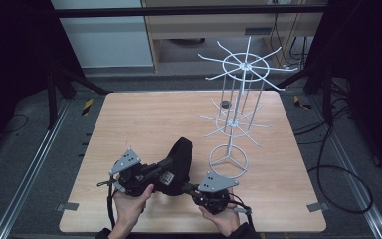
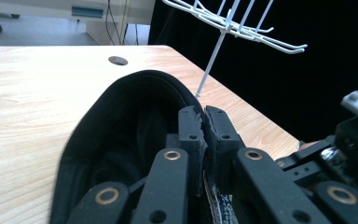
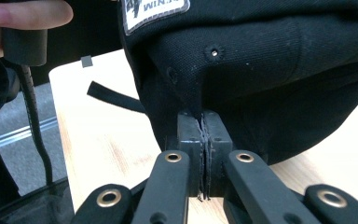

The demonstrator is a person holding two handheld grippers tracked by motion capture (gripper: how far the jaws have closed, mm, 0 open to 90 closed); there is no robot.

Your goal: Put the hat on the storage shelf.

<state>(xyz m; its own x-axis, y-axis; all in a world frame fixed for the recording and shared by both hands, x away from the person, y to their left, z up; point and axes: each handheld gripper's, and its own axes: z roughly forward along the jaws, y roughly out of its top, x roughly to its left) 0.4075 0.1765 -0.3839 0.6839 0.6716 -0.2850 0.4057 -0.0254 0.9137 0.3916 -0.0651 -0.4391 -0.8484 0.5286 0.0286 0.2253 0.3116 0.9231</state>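
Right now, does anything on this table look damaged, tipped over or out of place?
Nothing stands out. The white wire rack stands upright on the table, its hooks bare. Both grippers, left and right, are clamped on the black cap, held near the front edge.

A light wooden table (image 1: 144, 124) is set on a grey carpeted floor (image 1: 25, 149), with metal rails (image 1: 40, 164) laid along both sides. Beyond the tongs, pale cabinets (image 1: 104, 40) are seen, flanked by black curtains (image 1: 10, 50). Cables (image 1: 348, 174) are strewn to their right.

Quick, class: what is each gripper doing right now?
Left gripper: shut on the black cap.
Right gripper: shut on the cap too.
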